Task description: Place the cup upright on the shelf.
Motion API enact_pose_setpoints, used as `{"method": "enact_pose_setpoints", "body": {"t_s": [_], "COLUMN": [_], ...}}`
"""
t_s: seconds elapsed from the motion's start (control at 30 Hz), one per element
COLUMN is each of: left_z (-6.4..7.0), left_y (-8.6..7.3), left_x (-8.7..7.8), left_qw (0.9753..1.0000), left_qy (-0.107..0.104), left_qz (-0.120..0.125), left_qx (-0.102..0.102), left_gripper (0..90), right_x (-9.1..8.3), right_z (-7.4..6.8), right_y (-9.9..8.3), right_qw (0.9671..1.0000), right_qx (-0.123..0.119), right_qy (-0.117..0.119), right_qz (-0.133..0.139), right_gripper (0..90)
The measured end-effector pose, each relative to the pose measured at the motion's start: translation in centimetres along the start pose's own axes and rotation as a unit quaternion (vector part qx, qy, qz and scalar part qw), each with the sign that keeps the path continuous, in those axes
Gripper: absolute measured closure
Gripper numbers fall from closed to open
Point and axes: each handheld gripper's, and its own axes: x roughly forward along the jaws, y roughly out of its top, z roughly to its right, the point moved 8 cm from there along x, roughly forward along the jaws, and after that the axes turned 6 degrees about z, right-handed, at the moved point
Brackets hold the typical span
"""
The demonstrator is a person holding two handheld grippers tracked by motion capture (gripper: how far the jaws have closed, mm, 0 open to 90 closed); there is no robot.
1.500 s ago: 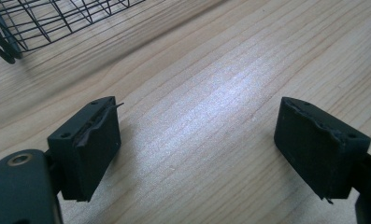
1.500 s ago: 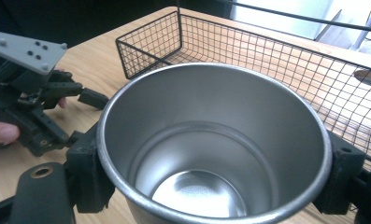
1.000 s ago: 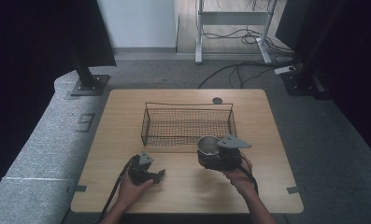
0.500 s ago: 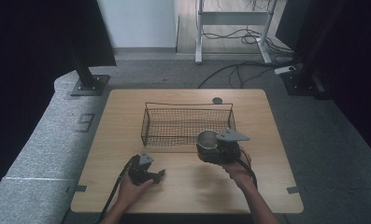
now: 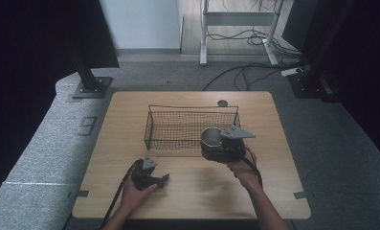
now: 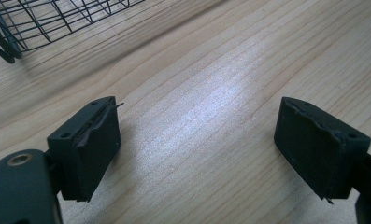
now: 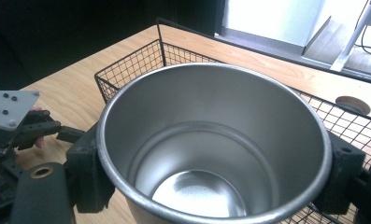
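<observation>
One wooden table (image 5: 187,191), pale with a straight grain, carries everything. On it stands one black wire basket (image 5: 178,127), rectangular and mesh-sided. One steel cup (image 5: 210,139), round, smooth and shiny inside, is held upright at the basket's near right corner. The right gripper (image 5: 221,146) has its two black jaws clamped on the cup's opposite sides, just under the rim. The left gripper (image 5: 149,175) sits low over bare wood, near the basket's front, its two jaws spread wide around nothing.
</observation>
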Motion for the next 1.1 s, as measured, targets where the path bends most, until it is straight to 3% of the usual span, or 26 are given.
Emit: {"method": "enact_pose_setpoints", "body": {"t_s": [0.37, 1.1], "left_z": [0.0, 0.0], "left_y": [0.0, 0.0], "left_x": [0.0, 0.0], "left_qw": [1.0, 1.0], "left_qy": [0.0, 0.0], "left_qz": [0.0, 0.0], "left_qx": [0.0, 0.0], "left_gripper": [14.6, 14.6], "right_x": [0.6, 1.3], "right_z": [0.5, 2.3], "right_y": [0.7, 2.0], "right_qw": [1.0, 0.9997], "right_qx": [0.004, 0.011], "right_qy": [0.001, -0.022], "right_qz": [0.001, 0.0], "right_gripper": [18.3, 18.3]}}
